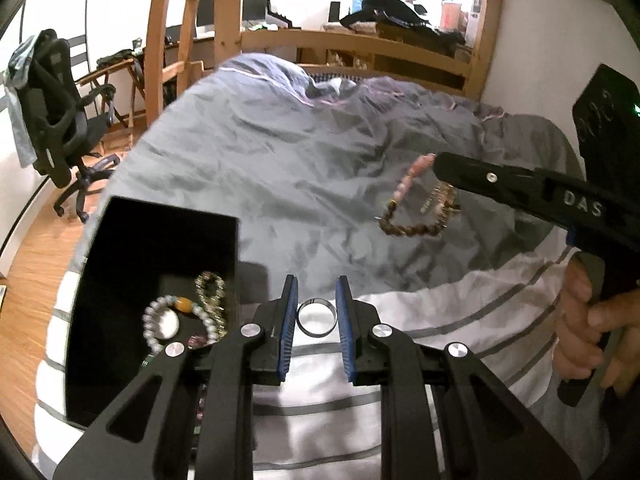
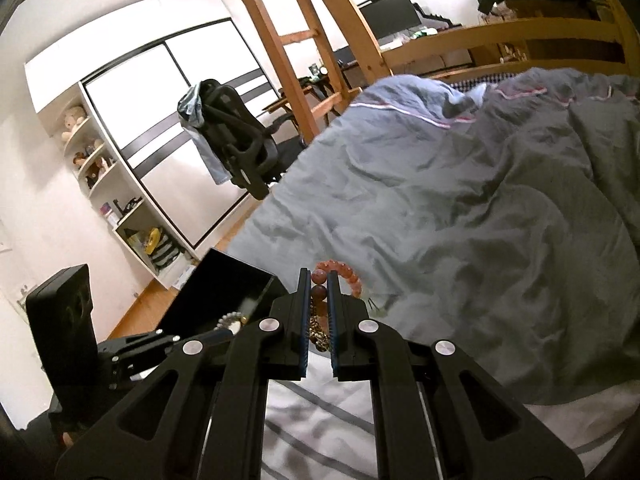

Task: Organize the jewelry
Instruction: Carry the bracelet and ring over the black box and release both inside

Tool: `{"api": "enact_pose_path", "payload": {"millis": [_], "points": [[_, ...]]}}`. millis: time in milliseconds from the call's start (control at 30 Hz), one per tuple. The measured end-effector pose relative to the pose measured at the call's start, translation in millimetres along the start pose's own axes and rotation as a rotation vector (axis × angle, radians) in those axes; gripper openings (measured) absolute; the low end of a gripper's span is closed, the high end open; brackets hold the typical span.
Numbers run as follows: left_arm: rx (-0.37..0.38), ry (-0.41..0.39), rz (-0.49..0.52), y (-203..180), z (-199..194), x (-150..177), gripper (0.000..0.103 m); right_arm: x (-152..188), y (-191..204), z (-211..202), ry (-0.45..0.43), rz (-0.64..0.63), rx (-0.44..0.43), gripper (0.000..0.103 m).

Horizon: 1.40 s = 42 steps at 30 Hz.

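A beaded bracelet (image 1: pixel 416 204), pink beads at one end and brown ones along the bottom, hangs in the air over the grey duvet (image 1: pixel 304 168), pinched in the right tongs (image 2: pixel 319 286). In the right wrist view its reddish beads sit squeezed between the two blue-lined jaws, which are drawn nearly together on them, with a gold-toned part dangling lower in the gap.

Nearer the foot of the bed a silver ring (image 1: pixel 316 317) lies on the white striped sheet (image 1: pixel 340 408), right between the fingers of the left tongs (image 1: pixel 316 312). Those jaws stand apart on either side of the ring and do not appear to touch it (the gap on each side is slim).

To the left of the ring, a black box (image 1: pixel 132 248) rests on the bed at its edge. Inside lie a pale beaded bracelet with an amber bead (image 1: pixel 176 318) and a gold-toned chain piece (image 1: pixel 210 292), touching each other.

Beyond the bed stand a wooden bunk ladder (image 1: pixel 176 40) and a black office chair (image 1: pixel 60 116) on the wood floor.
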<state>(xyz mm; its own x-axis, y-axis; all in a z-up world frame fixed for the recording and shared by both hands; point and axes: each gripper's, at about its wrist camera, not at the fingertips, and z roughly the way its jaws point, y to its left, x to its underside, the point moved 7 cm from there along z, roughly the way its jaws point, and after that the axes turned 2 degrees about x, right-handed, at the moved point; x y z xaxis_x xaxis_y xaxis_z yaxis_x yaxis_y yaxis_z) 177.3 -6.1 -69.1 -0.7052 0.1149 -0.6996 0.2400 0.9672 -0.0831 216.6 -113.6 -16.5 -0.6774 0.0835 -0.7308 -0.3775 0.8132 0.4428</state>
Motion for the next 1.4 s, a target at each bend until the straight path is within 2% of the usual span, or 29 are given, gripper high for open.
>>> {"api": "enact_pose_path", "payload": {"millis": [367,833,1100,1400], "points": [[-0.068,-0.033,-0.034,39.0,-24.3,-9.1,0.019,-12.0,37.7,-8.6,-0.027,-0.036,-0.017,0.009],[-0.148,-0.064,-0.090,86.1,-50.7,-7.3,0.019,-13.4,109.9,12.7,-0.005,-0.113,-0.098,0.009],[-0.162,-0.029,-0.110,100.6,-50.2,-0.1,0.019,8.7,135.4,39.2,0.056,-0.138,-0.147,0.009],[-0.179,0.005,-0.152,113.3,-44.7,5.1,0.019,42.7,141.7,70.4,0.158,-0.145,-0.164,0.009]]}}
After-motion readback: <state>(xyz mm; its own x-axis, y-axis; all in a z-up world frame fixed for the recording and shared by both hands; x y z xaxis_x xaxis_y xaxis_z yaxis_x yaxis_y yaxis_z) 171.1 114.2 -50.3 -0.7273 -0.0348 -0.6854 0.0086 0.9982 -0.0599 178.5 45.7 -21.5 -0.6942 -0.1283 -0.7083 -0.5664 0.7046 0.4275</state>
